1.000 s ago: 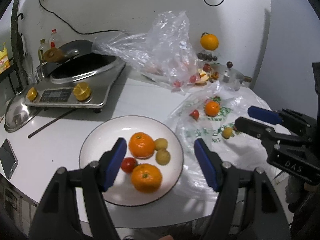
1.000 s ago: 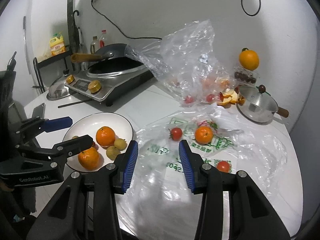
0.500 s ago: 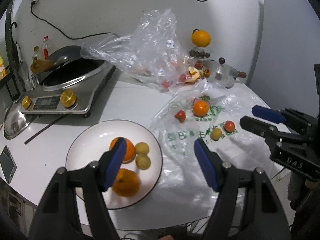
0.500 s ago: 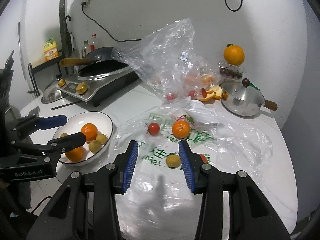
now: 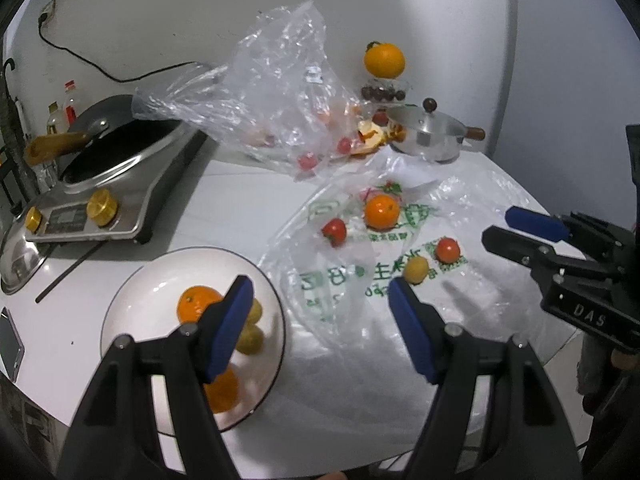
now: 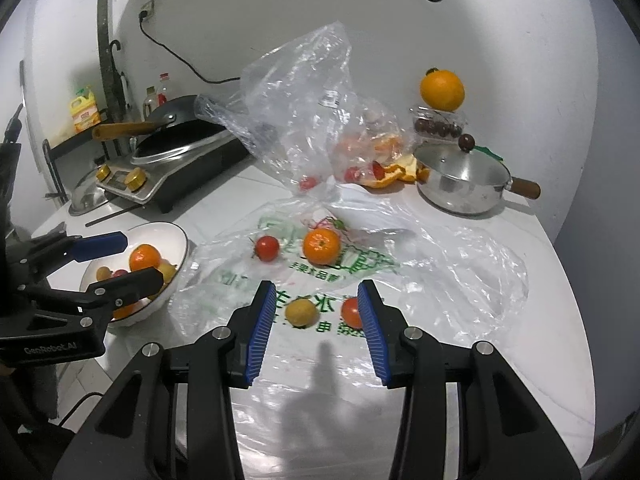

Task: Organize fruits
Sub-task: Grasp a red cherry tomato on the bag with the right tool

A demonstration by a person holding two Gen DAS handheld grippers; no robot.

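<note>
Left gripper (image 5: 320, 308): apart, empty, over plate (image 5: 160, 272) | Right gripper (image 6: 316, 312): apart, empty, above yellow fruit (image 6: 301, 312) on bag (image 6: 460, 276)

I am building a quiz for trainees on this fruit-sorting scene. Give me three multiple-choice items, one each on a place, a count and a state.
1. Where does the large orange at the back sit?
A. On the white plate
B. On top of a clear box of dark fruit
C. Inside the steel pot

2. How many tomatoes lie on the printed plastic bag?
A. Two
B. Four
C. None

3. What state is the right gripper in?
A. Shut on the mandarin
B. Shut on a tomato
C. Open, holding nothing

Answers:
1 B: the orange rests on the clear box, by the wall behind the steel pot.
2 A: one tomato lies left of the mandarin, another beside the small yellow fruit.
3 C: its blue pads stand apart with only the bag and fruit beyond them.
</note>
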